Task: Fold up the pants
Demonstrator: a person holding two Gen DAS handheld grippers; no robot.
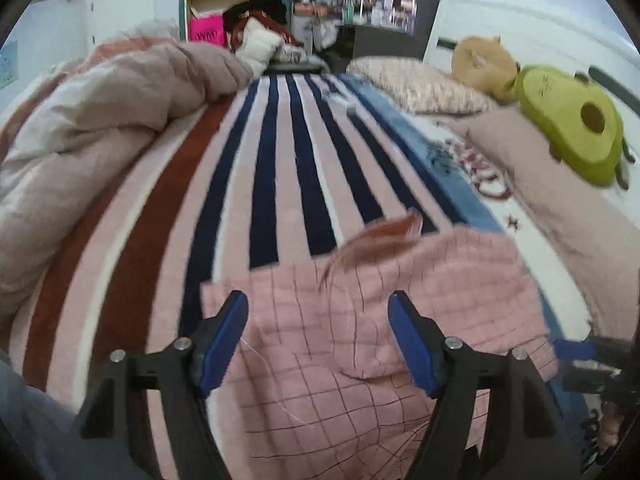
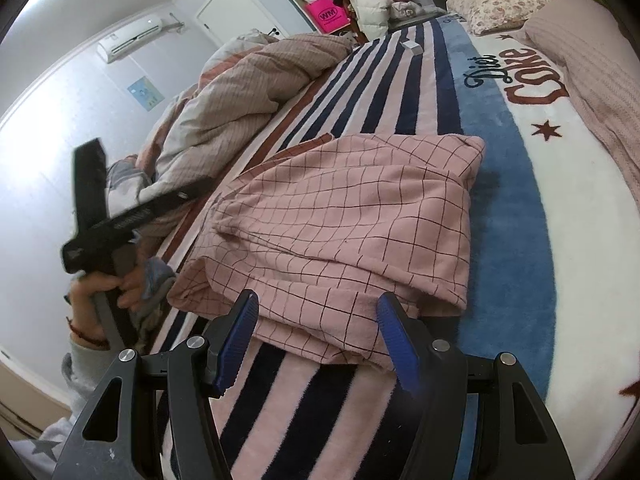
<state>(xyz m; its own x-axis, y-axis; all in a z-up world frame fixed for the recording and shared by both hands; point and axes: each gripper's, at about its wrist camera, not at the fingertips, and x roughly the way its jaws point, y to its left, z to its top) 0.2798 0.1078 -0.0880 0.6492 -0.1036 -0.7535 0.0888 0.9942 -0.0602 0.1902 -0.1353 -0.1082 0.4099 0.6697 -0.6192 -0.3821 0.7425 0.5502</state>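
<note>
The bed (image 2: 532, 216) fills nearly everything here, spread with a striped blanket (image 1: 280, 168) of pink, navy and rust bands running up toward the top centre of both frames. A rumpled beige duvet (image 1: 100, 120) is heaped along the left side, and pillows (image 1: 420, 84) sit at the upper right, with a green avocado plush (image 1: 572, 124) perched beside them in the left wrist view.

The pants (image 2: 340, 220) lie on the blanket, pink with a thin dark grid. In the right wrist view they occupy the middle of the frame, already doubled into a thick, roughly rectangular bundle with stacked layers showing along the lower edge. In the left wrist view they fill the lower centre and right.

They look like soft brushed cotton: light, limp, and not slippery against the fuzzy blanket. I'd expect them to sag and slide apart if lifted by one layer, so the sensible place to take hold is at a corner or along the lower edge, pinching all layers together.

The left hand-held gripper (image 1: 318, 340) hovers over the fabric with its blue pads wide apart, gripping nothing. The right hand-held gripper (image 2: 316, 334) is likewise spread wide, its pads straddling the bundle's near edge at lower centre without clamping it.
</note>
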